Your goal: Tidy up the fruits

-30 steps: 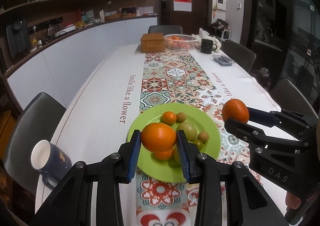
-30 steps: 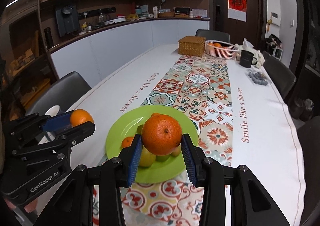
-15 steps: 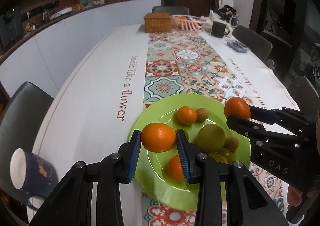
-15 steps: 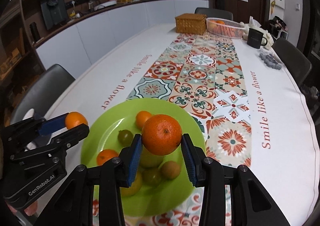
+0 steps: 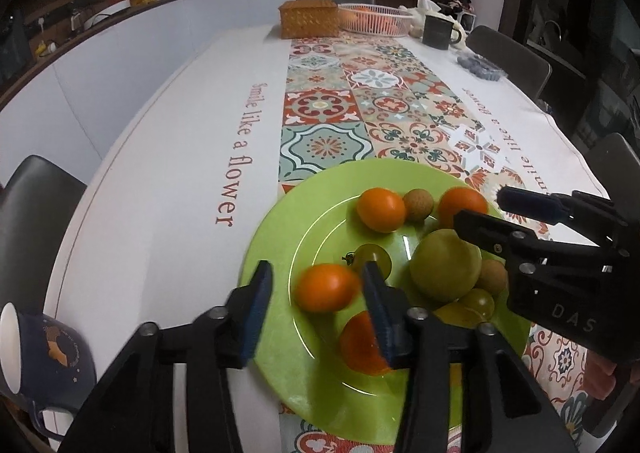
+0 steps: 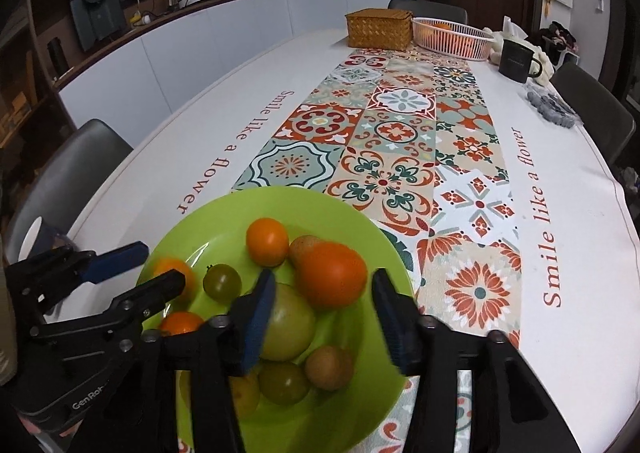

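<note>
both claws were clamped on oranges half a second ago; now both are released. left claw stands wide around its orange, right claw around its orange. both fruits sit blurred on the green plate at the table's near edge. drop likely done; next is pulling clear.

Lime-green plate holding orange and green fruit; a white tablecloth with a red, teal and cream tiled runner.
</note>
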Tool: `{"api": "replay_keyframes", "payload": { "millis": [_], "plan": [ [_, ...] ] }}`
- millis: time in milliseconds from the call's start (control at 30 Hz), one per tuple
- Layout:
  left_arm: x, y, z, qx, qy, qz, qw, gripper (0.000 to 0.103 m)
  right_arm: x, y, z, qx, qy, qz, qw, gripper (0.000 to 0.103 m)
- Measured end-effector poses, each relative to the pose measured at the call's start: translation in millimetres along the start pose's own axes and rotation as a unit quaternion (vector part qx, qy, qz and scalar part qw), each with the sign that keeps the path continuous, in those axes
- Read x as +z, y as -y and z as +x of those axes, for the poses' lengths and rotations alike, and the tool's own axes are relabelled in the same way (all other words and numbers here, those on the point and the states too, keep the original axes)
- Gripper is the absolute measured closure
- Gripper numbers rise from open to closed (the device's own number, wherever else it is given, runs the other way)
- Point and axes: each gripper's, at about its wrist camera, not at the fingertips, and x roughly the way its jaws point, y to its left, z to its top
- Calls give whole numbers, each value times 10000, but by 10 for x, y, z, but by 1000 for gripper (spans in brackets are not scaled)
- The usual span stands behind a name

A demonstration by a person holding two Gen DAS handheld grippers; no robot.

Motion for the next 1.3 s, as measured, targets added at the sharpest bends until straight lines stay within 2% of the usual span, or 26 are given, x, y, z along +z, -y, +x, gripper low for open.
{"api": "replay_keyframes", "payload": {
  "millis": [167, 267, 433, 533, 633, 700, 767, 833, 1167, 1300],
  "plan": [
    [-58, -2, -154, 47, 146, -43, 9999, 52, -76, 17, -170, -66, 130, 43, 9999, 50],
    [-84, 9, -312, 149, 284, -69, 9995, 49, -139, 25, -324, -145, 234, 81, 9996, 45],
    [-114, 36, -686, 243, 601, -116, 9978, 43, -255, 10, -697, -275, 456, 140, 9985, 44],
    [-147, 84, -956, 367, 830, -93, 9958, 38, -339, -27, -962, -410, 659, 90, 9969, 39],
    [-217, 127, -1225, 439, 1012, -94, 9939, 32, -449, -77, -1240, -507, 857, 58, 9950, 37],
    [-288, 153, -1397, 454, 1104, -102, 9928, 26, -533, -104, -1398, -604, 974, 64, 9934, 35],
    [-377, 182, -1553, 513, 1204, -105, 9913, 14, -651, -138, -1581, -713, 1107, 84, 9913, 29],
    [-489, 222, -1709, 592, 1337, -98, 9892, 11, -761, -156, -1734, -756, 1184, 140, 9900, 27],
    [-1066, 402, -2331, 646, 1672, 11, 9838, 1, -1349, -288, -2435, -943, 1532, 326, 9831, 18],
    [-1279, 469, -2479, 607, 1734, 31, 9830, 0, -1557, -346, -2649, -1112, 1641, 295, 9797, 15]
  ]
}}
